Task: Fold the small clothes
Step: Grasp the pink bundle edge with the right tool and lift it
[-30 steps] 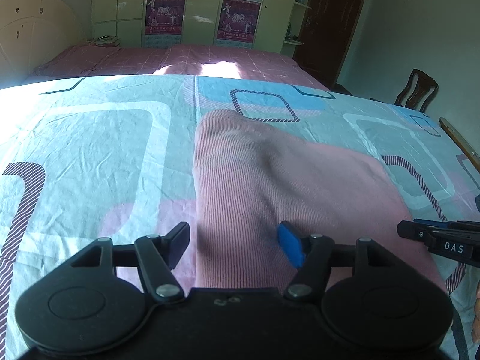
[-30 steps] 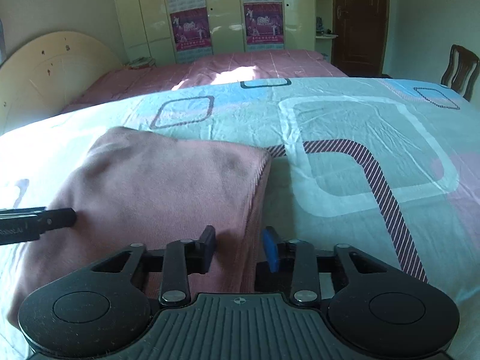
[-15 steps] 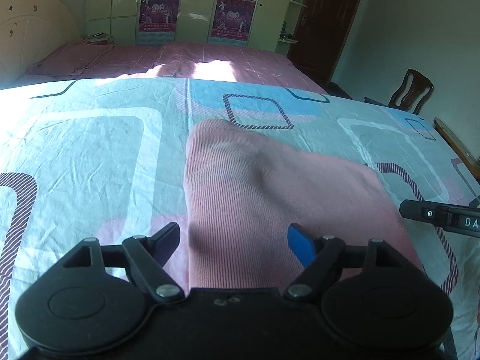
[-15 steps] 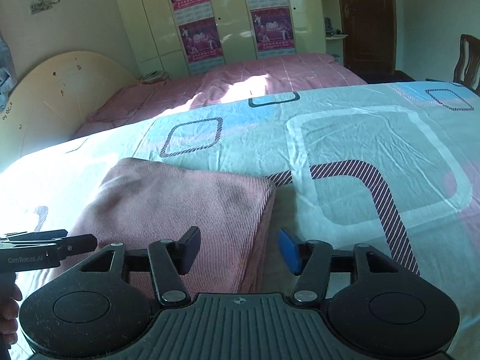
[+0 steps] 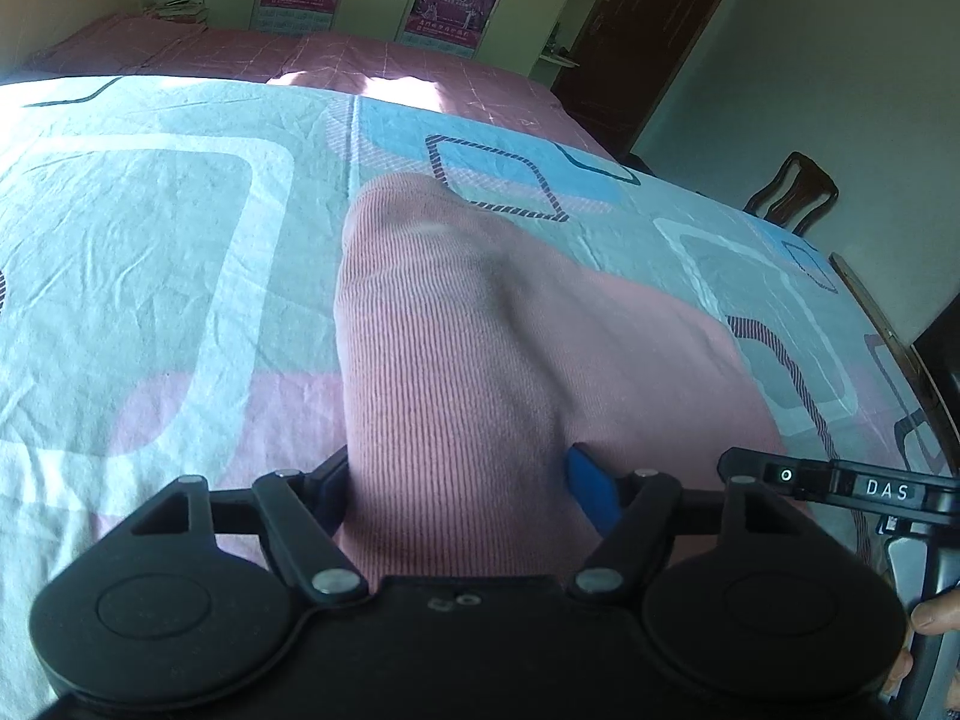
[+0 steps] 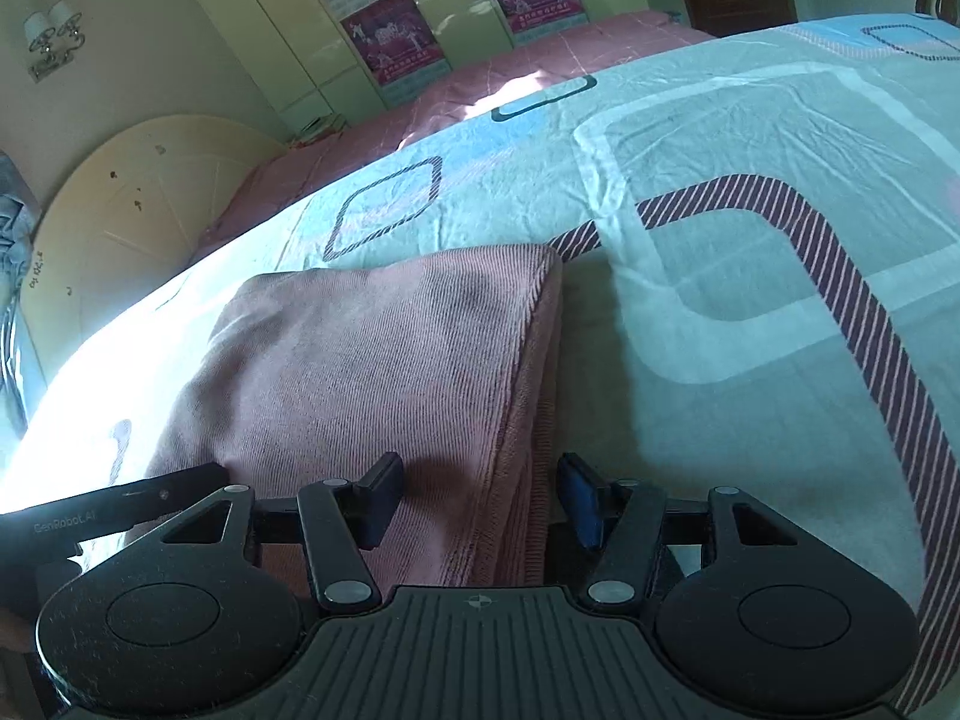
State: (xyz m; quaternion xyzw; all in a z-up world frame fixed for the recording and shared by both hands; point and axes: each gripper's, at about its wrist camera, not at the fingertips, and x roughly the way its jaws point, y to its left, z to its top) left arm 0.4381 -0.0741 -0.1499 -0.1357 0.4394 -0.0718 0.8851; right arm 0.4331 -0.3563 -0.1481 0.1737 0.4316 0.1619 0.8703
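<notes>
A folded pink ribbed cloth (image 5: 480,330) (image 6: 372,360) lies on the patterned bed sheet (image 5: 150,270). My left gripper (image 5: 459,492) sits at its near left end. The cloth bulges up between the two fingers and hides the left fingertip. The blue pad (image 5: 591,492) is against the cloth's side, and the jaws are closing. My right gripper (image 6: 480,498) is open and straddles the cloth's right edge: its black finger (image 6: 381,495) is over the cloth, its blue pad (image 6: 579,504) over the sheet. Each gripper's tip shows in the other's view: the right gripper (image 5: 840,483), the left gripper (image 6: 120,507).
The sheet (image 6: 750,300) spreads wide to the right and far side of the cloth. Beyond it lie a pink bed (image 5: 300,54), a cream headboard (image 6: 138,198) and a wardrobe with posters (image 6: 420,18). A wooden chair (image 5: 792,192) stands at the right.
The right jaws have opened wider around the cloth's right edge. The left gripper has dipped onto the cloth's near end, which now rises between its fingers. Both views have tilted.
</notes>
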